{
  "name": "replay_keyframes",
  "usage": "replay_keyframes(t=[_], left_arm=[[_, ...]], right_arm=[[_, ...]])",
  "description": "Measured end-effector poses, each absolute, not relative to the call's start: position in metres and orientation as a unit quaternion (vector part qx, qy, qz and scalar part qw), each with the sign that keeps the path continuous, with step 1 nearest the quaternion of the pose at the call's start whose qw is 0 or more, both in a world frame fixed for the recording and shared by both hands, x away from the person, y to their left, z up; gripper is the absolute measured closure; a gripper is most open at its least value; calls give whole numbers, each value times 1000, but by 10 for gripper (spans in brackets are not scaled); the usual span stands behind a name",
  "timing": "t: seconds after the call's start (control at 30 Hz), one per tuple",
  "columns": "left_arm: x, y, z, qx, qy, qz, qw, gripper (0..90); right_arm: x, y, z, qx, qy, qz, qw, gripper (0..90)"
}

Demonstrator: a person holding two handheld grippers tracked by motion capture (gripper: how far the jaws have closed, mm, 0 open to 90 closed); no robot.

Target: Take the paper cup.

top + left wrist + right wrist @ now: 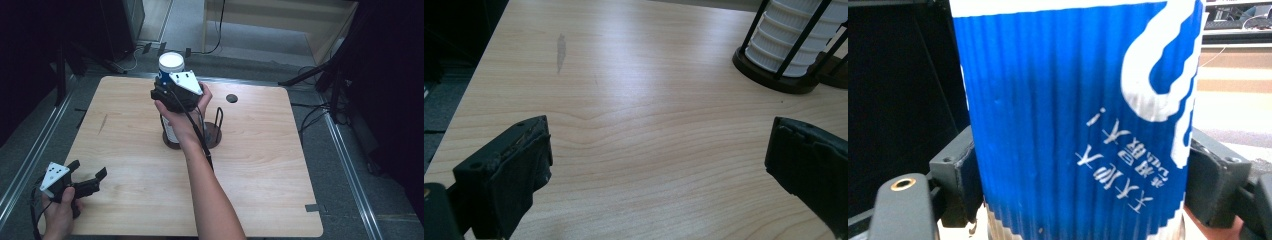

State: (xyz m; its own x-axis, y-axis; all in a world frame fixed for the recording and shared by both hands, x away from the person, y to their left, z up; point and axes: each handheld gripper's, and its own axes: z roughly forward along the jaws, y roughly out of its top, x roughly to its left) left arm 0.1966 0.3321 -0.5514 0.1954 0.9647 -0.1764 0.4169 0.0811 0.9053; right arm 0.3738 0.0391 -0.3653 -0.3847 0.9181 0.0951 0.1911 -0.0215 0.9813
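A blue ribbed paper cup (pixel 1068 100) with white lettering stands upside down, and its white base (pixel 171 62) tops a stack of cups (pixel 170 132) in a dark wire holder (pixel 212 132) at the table's middle. My right gripper (pixel 172 90) is shut on this cup, with one pad pressed against each side (pixel 960 170). The stack's lower white ribbed cups (pixel 789 40) sit between the holder's rods. My left gripper (pixel 90 172) rests near the table's front left corner, open, with bare wood between its fingers (pixel 519 165).
The wooden table (pixel 260 165) has a dark round spot (pixel 231 98) at the back right, a grey smear (pixel 560 50) at the left and a grey tape strip (pixel 312 207) near the front right edge. Cables and stand legs lie on the floor beyond.
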Motion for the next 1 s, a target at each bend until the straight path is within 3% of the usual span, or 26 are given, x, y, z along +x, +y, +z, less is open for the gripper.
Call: replay_keyframes(t=[1.0], left_arm=[[197, 335, -552, 601, 555, 294, 494, 0]], right_arm=[[364, 33, -318, 434, 571, 605, 346, 218]])
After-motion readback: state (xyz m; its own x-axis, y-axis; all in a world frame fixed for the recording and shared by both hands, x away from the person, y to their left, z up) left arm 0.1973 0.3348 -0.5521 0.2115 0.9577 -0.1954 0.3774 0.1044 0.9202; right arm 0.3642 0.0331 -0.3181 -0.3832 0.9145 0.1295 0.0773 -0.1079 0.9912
